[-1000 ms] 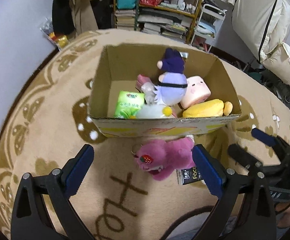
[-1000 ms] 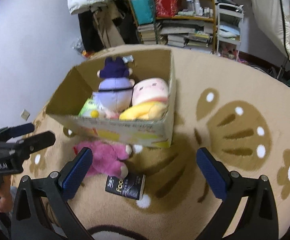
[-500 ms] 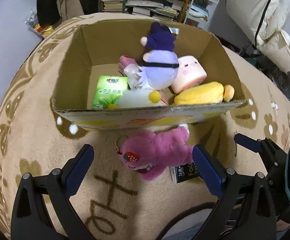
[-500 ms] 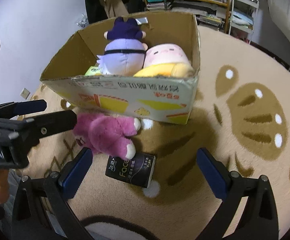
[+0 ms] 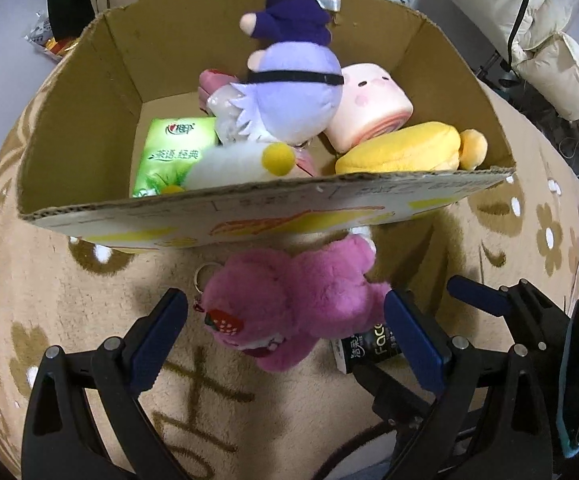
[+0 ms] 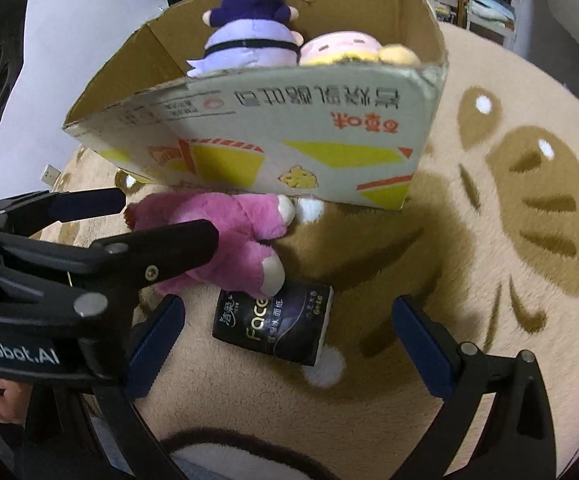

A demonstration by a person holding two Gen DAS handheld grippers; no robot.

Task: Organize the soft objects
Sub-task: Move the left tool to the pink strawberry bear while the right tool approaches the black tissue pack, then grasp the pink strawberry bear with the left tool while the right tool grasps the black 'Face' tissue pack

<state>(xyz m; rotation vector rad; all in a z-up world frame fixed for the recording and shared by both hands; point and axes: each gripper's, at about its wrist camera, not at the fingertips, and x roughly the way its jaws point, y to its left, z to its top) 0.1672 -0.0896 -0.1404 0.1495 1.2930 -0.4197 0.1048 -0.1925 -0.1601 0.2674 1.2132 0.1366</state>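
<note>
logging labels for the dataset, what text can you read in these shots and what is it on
"Face" on the black tissue pack lying on the beige rug; its smaller print is unreadable.
"enRobot.AI", cut off at the frame edge, on the black left claw.
Chinese print on the green tissue pack and the brown cardboard box: not reliably readable.

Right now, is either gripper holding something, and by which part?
Nothing is held. Left gripper is open around the pink plush; right gripper is open.

Both wrist views look down closely, sharing the cardboard box (image 5: pixel 249 208).
</note>
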